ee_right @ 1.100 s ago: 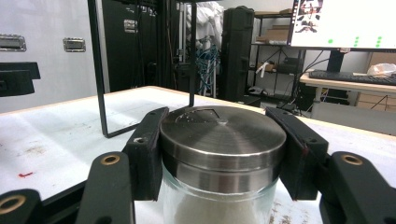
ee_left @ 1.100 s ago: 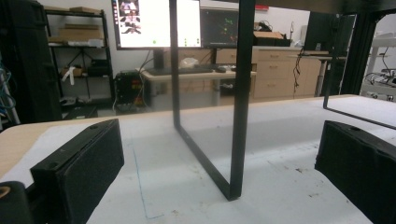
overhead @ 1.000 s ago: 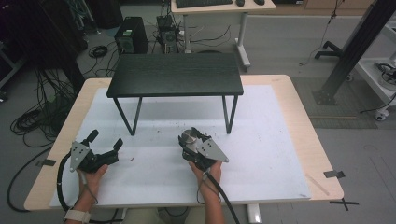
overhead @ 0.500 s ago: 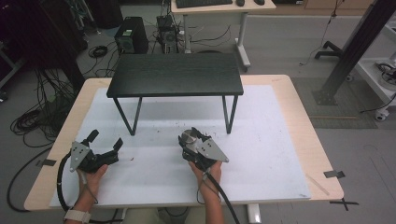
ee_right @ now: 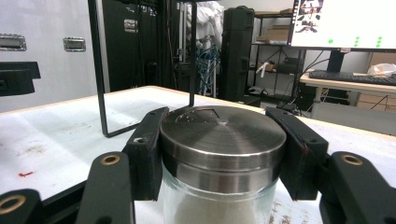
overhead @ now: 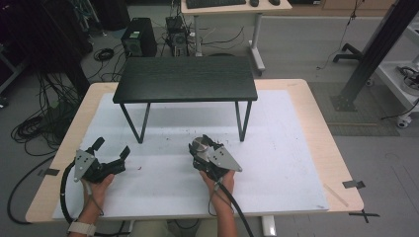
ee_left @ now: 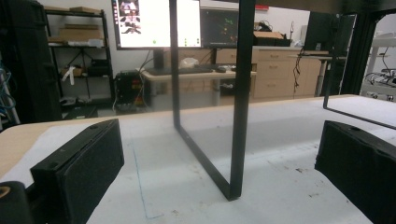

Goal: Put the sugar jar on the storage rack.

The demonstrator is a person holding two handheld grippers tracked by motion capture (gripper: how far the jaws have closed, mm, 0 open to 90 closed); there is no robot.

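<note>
A person seated at the six o'clock edge of a desk (overhead: pixel 316 128) covered by a white mat (overhead: pixel 276 163) holds a pair of tongs in each hand. The right tongs (overhead: pixel 197 147), near the middle of the mat in the high view, are clamped on a glass jar (ee_right: pixel 219 205) with a brushed steel lid (ee_right: pixel 223 133); in the right gripper view the two black pads press the lid's rim from both sides, and the jar holds something white. The jar sits just at seven o'clock of the right-hand legs of a low black shelf stand (overhead: pixel 187 79), which occupies the twelve o'clock half of the mat. The left tongs (overhead: pixel 111 150), at about eight o'clock on the mat, stand wide open with nothing between their jaws; the left gripper view looks past both black pads at one thin leg frame (ee_left: pixel 236 140) of the stand. The two tools lie well apart. A small red mark (overhead: pixel 140 168) dots the mat between them. Beyond the desk, a second desk with a keyboard (overhead: pixel 215 3) and tangled floor cables (overhead: pixel 44 123) are visible.
</note>
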